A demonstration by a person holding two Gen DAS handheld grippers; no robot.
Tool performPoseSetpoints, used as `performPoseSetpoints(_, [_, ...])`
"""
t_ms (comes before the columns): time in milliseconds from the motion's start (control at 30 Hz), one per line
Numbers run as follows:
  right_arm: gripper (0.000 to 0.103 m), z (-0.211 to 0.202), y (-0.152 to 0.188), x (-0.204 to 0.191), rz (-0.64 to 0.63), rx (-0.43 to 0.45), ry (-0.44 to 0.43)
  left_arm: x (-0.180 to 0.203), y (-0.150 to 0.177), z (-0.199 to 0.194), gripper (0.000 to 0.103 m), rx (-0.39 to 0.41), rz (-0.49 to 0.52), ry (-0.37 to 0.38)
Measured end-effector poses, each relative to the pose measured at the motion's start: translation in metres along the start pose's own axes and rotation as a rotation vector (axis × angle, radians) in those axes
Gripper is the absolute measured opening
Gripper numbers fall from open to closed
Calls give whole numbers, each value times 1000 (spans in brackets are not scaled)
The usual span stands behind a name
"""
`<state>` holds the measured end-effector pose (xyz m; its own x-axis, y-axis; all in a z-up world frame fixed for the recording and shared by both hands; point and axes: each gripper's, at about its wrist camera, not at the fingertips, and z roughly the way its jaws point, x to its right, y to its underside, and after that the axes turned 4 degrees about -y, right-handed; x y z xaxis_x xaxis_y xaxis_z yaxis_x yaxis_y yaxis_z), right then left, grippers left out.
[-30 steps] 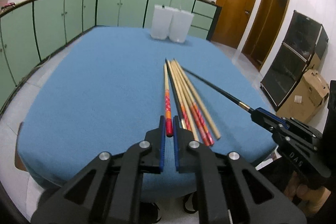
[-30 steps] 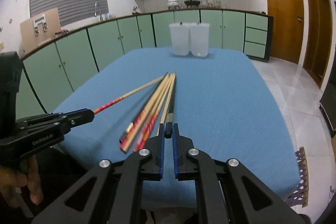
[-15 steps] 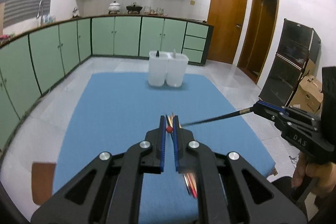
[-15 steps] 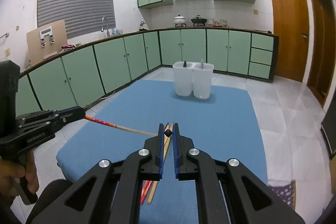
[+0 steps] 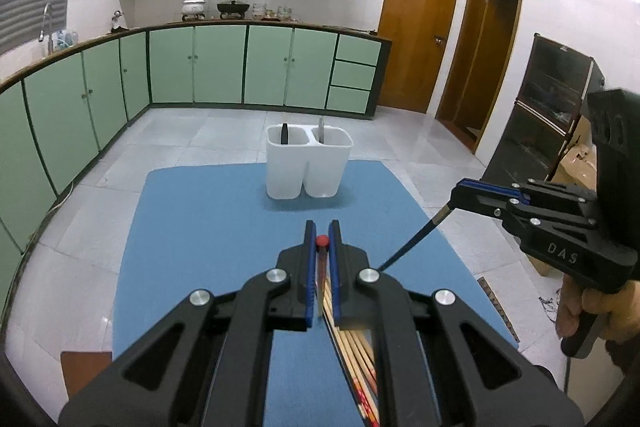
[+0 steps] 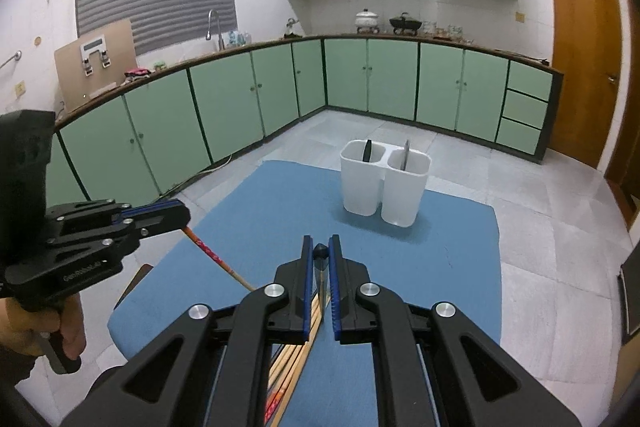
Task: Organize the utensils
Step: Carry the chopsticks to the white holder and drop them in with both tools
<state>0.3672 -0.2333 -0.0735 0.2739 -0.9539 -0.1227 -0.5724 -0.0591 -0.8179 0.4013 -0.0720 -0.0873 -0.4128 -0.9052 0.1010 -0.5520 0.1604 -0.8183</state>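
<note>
Holding a red-tipped chopstick (image 5: pixel 321 241), the left gripper (image 5: pixel 321 233) has its two blue-lined fingers (image 5: pixel 308 267) pressed close on it. The red end pokes up between the tips, and the stick points down toward the blue table (image 5: pixel 208 219). From the right wrist view, the same stick (image 6: pixel 216 259) slants down from the left gripper (image 6: pixel 176 215) toward the table.

The right gripper (image 6: pixel 321 247) is closed on a black chopstick (image 6: pixel 320 253), with the dark end showing between its fingertips. In the left wrist view this black stick (image 5: pixel 416 239) hangs at a slant from the right gripper (image 5: pixel 460 193), high above the table.

More chopsticks (image 5: pixel 356 355) lie in a bunch on the table, under both grippers. They are tan, and some have red marks.

A white holder (image 5: pixel 308 163) with two cups stands at the far end of the table, well apart from the grippers. A dark handle (image 5: pixel 284 134) sticks up in its left cup and a grey one (image 5: pixel 321 131) in its right cup.
</note>
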Motion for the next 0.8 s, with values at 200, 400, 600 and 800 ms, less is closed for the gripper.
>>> performPoseSetpoints(200, [7,4,-33,8,-19,-23,-10,0,-29,14,5,-6,34,10])
performPoseSetpoints(400, [7,-1,-76,20,-38,-1,18,8,-78,20,5,34,90,-5])
performPoseSetpoints(600, [7,-4,-139,35,-38,71,62,7,-151,21,5,124,82,-21])
performPoseSetpoints(800, [7,14,-187,56,-41,113,120,4,-210,46,5,176,65,-56])
